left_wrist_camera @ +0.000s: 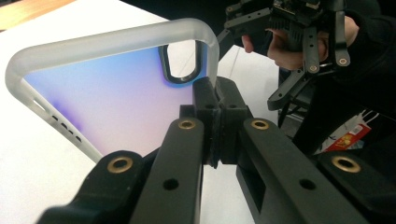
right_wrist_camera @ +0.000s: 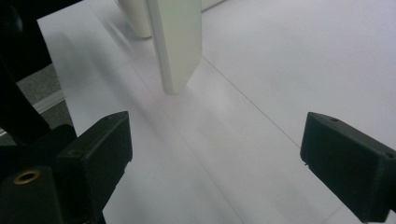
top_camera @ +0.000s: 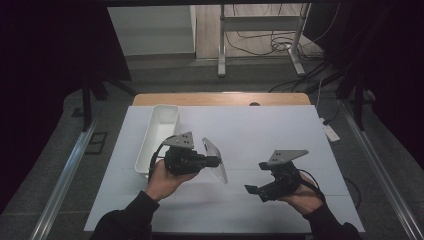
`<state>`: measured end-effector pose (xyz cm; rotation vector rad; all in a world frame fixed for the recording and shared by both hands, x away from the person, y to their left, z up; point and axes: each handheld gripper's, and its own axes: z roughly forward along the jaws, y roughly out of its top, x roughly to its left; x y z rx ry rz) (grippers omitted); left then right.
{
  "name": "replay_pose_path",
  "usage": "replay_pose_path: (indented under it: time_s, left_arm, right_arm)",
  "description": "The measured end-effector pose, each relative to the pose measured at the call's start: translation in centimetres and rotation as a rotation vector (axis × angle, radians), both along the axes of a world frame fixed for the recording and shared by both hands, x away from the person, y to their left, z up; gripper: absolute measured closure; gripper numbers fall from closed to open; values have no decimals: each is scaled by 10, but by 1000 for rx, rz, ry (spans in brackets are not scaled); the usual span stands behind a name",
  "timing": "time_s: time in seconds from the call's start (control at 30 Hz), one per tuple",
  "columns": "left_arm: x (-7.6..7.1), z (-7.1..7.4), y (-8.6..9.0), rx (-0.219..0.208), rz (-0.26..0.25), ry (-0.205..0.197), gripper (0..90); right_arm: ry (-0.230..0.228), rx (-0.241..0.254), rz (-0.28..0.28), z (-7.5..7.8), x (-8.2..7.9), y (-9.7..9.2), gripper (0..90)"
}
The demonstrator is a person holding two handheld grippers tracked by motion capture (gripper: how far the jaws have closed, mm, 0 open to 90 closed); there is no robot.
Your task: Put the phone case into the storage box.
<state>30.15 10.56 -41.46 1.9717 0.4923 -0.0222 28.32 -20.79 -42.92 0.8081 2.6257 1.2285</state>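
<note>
**Now holding a clear phone case over the white table**

Nearest to me, both my forearms come in over the near edge of the white table (top_camera: pixel 280 145). My right gripper (top_camera: pixel 257 190) sits low at the near right, its jaws spread wide apart with nothing between them; in the right gripper view only bare table surface lies between the two black pads (right_wrist_camera: pixel 343 161).

A little farther in and to the left, my left gripper (top_camera: pixel 212 161) points rightward, its jaws clamped together on the edge of a clear phone case (top_camera: pixel 216 160). In the left gripper view the phone case (left_wrist_camera: pixel 107 88) stands up from the jaws, frosted rim around a bluish translucent back, camera cutout at its far corner, and it is lifted off the table.

Farther left, just beside my left hand (top_camera: pixel 162 180), a long white tray (top_camera: pixel 150 145) runs toward the far edge.

Beyond the table, cables (top_camera: pixel 265 45) lie on the floor around a metal stand.
</note>
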Motion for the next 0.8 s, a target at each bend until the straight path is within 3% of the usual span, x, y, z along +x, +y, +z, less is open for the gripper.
replay_pose_path:
  time_s: [0.4, 0.8]
  left_arm:
    - [3, 5, 8, 32, 65, -22, 887]
    - [12, 11, 18, 56, 134, -36, 886]
  right_arm:
    - [-35, -41, -29, 0, -5, -7, 38]
    - [-45, -36, -77, -1, -9, -25, 5]
